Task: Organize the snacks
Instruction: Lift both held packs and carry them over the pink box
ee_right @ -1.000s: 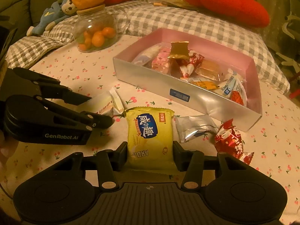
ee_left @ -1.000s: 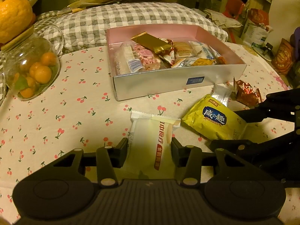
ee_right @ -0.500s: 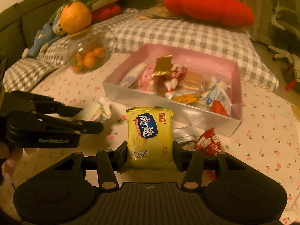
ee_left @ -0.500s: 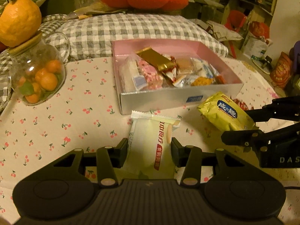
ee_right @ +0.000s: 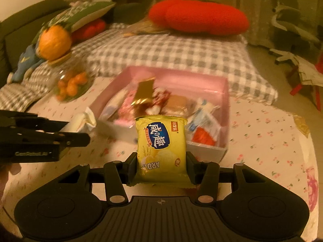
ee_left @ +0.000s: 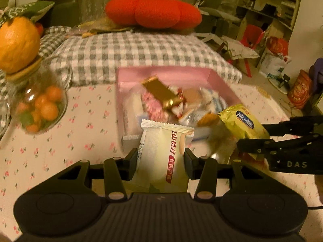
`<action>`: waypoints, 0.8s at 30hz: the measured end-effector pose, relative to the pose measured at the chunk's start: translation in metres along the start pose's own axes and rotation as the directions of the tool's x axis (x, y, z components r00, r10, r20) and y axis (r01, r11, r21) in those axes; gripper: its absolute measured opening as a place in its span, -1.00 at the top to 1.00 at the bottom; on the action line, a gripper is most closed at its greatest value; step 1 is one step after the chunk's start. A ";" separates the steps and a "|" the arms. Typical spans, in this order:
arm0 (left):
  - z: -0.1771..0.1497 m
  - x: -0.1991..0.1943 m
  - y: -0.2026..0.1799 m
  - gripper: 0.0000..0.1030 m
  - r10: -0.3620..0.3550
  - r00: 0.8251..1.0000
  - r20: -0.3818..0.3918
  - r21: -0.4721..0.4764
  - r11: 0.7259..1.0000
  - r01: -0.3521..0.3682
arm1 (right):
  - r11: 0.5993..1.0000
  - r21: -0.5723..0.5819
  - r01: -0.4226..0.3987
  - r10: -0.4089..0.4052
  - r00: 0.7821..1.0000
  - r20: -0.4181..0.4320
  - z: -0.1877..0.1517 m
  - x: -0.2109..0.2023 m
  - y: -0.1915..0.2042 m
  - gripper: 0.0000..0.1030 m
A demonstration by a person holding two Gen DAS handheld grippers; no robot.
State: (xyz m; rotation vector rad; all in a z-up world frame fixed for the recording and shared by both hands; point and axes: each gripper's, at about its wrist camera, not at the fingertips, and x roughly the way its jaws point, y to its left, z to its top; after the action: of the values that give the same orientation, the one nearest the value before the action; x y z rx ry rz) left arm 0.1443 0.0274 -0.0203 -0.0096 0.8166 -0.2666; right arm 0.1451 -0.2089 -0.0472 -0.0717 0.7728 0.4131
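- In the left wrist view, low in the middle, the left tongs are clamped on a white snack packet, one finger against each side of it, the packet standing upright with its crimped top edge toward the box.
- Just beyond the packet sits the pink box, open on top and holding a loose heap of wrapped snacks, with a gold wrapper lying slantwise on the heap; the near wall of the box is partly hidden behind the white packet.
- At the right, the right tongs reach in from the side, clamped on a yellow snack packet held just over the box's near right corner.
- To the left on the cherry-print worktop stands a glass jar of small oranges, with a large orange resting on its lid; behind the box lie a checked cushion and a red cushion.
- In the right wrist view, the right tongs grip the yellow snack packet by both sides, and it covers part of the near wall of the pink box.
- At the left edge, the left tongs hold the white snack packet beside the box's near left corner.
- The view is blurred, so the single snacks in the box are hard to tell apart.
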 end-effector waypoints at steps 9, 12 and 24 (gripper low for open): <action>0.038 0.024 -0.008 0.16 -0.041 0.998 0.042 -0.054 0.998 0.043 | 0.998 0.048 0.043 -0.044 0.999 0.021 0.025 0.019 -0.023 0.06; 0.044 0.035 -0.011 0.16 -0.055 0.998 0.038 -0.071 0.996 0.058 | 0.998 0.051 0.040 -0.042 0.999 0.024 0.032 0.027 -0.029 0.06; 0.055 0.070 -0.016 0.15 -0.041 0.999 0.009 -0.063 0.997 0.041 | 0.996 0.080 0.046 -0.048 0.999 0.025 0.045 0.061 -0.050 0.06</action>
State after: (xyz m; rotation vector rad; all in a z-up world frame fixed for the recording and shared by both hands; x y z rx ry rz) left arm 0.2260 -0.0096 -0.0317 -0.0867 0.8173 -0.2794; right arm 0.2332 -0.2242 -0.0618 -0.0100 0.7588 0.3382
